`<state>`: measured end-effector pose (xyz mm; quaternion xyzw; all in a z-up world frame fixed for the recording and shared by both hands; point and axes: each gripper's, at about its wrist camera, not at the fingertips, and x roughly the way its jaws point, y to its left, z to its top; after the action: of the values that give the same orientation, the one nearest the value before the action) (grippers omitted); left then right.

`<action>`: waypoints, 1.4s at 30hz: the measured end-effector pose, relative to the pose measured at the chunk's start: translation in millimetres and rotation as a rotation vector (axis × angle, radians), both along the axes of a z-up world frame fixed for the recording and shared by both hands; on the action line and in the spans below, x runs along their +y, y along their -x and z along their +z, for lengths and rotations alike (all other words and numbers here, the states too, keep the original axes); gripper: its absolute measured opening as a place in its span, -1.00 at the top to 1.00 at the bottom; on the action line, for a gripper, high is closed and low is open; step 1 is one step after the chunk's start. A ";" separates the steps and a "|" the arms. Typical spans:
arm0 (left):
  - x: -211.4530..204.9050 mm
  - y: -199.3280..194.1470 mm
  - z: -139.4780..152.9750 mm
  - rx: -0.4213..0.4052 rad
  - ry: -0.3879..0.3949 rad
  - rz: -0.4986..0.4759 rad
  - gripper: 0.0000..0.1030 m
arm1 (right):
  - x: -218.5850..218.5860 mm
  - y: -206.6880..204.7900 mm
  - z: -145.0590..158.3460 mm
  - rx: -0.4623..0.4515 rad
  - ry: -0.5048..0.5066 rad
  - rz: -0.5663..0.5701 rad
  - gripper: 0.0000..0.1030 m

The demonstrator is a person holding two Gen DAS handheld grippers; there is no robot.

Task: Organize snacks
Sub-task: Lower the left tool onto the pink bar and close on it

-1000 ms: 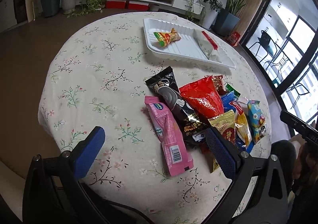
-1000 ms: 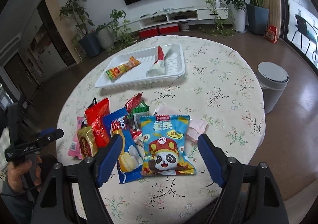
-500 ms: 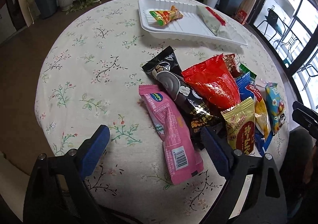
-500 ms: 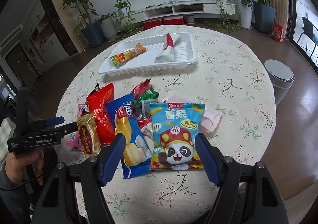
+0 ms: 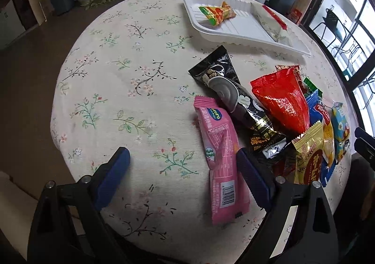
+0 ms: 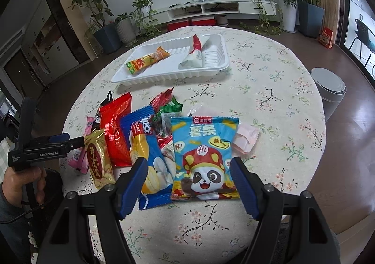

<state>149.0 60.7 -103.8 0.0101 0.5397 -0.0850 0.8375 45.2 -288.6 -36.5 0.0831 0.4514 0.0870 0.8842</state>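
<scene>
The dark-red and green packets (image 6: 167, 105) lie mostly buried under the blue cake bag (image 6: 147, 153) and panda chip bag (image 6: 205, 158); the pink wafer pack (image 6: 80, 158) is largely hidden behind the gold packet (image 6: 97, 156)

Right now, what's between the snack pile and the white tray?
Only bare floral tablecloth. In the right wrist view the strip between the tray and the nearest snack, the red bag, holds nothing; the left wrist view agrees.

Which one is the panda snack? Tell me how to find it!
Look at the round table with the flowery cloth, then at the pile of snacks in front of the white tray. The panda snack lies at the pile's near right end: a light blue bag, the only one showing a cartoon panda in a red hat.
</scene>
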 end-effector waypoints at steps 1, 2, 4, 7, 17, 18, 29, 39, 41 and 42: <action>-5.2 -2.3 -1.0 0.003 -0.005 -0.010 -0.80 | 0.9 0.0 -0.7 0.002 -0.001 0.002 -0.47; -8.3 -1.5 -1.0 0.002 -0.002 -0.017 -0.80 | 2.3 -0.3 -1.1 0.004 0.000 0.005 -0.47; -15.1 -4.1 -5.1 0.012 -0.018 -0.032 -0.80 | 3.5 0.0 -1.6 0.006 0.004 0.009 -0.47; -14.7 -8.6 -13.1 0.023 -0.034 -0.035 -0.78 | 2.6 -0.5 -1.5 0.004 0.006 0.005 -0.47; -7.1 -21.9 -9.7 -0.005 -0.058 -0.048 0.05 | 5.1 -2.3 -0.6 0.007 0.026 0.013 -0.46; -8.3 -22.0 -10.4 -0.001 -0.069 -0.059 0.04 | 5.7 -2.3 -0.4 0.007 0.030 0.015 -0.46; -21.0 -19.8 -10.1 -0.007 -0.105 -0.164 0.40 | 2.4 -8.1 0.7 0.032 0.059 0.024 -0.33; -18.1 13.1 -6.2 -0.004 -0.037 -0.184 0.53 | 6.1 -22.3 -9.2 0.085 0.092 0.049 -0.24; -13.6 18.2 -5.4 -0.004 -0.020 -0.171 0.53 | 3.5 -24.7 -10.6 0.092 0.092 0.031 -0.24; -12.1 20.3 -5.6 -0.001 -0.013 -0.169 0.53 | 2.7 -25.6 -12.0 0.099 0.095 0.024 -0.25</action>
<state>128.7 48.5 -109.4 0.0611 0.5370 -0.1517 0.8276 70.8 -285.9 -48.5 0.0400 0.4990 0.0719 0.8627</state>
